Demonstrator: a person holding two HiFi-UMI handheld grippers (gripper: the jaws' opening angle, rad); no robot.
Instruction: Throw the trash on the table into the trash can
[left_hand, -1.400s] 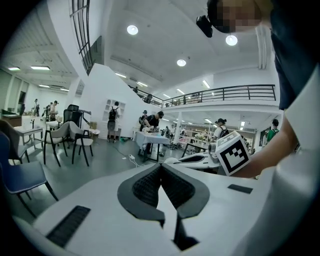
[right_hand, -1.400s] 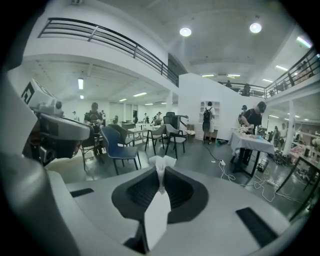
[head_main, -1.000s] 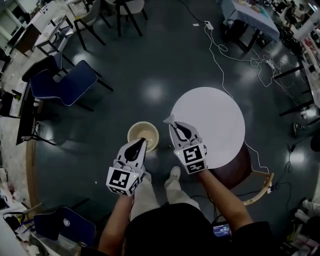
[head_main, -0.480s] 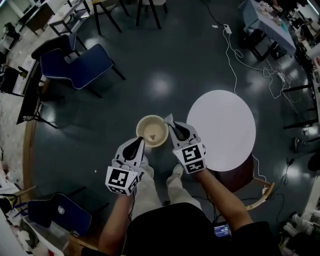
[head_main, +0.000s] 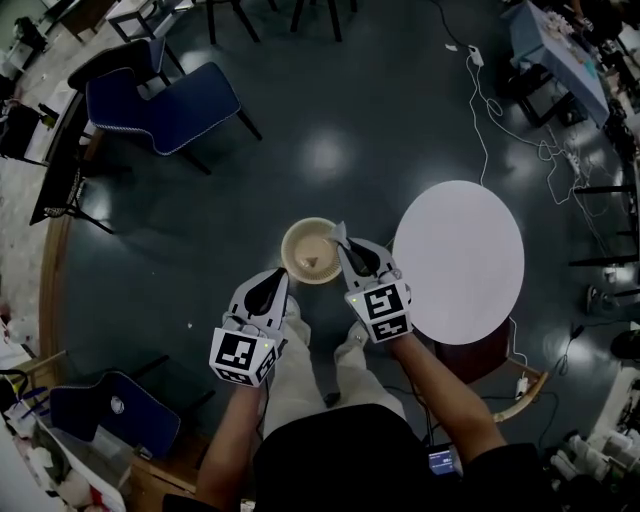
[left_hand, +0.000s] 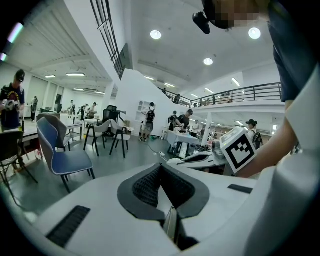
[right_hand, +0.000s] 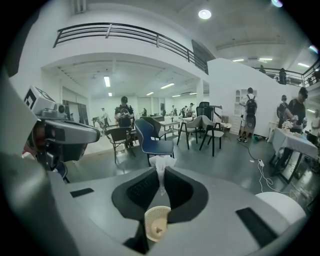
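A white round table (head_main: 458, 262) stands on a glossy dark blue-grey floor (head_main: 400, 120) near a cream trash can (head_main: 288, 240). The left hand-held gripper (head_main: 280, 276) and right hand-held gripper (head_main: 341, 240) are light grey, with black pads and black-and-white square markers. The tissue (right_hand: 161, 164) is white; a chair (head_main: 165, 105) is navy blue.

A large open work hall, a lab or office, is shown. Beyond the round white table (head_main: 458, 262), blue chairs (head_main: 165, 105) and desks (head_main: 560, 55) are spread over a dark polished floor (head_main: 320, 160). Cables (head_main: 486, 118) are trailed beside the table, and a railed gallery (right_hand: 125, 34) is seen above.
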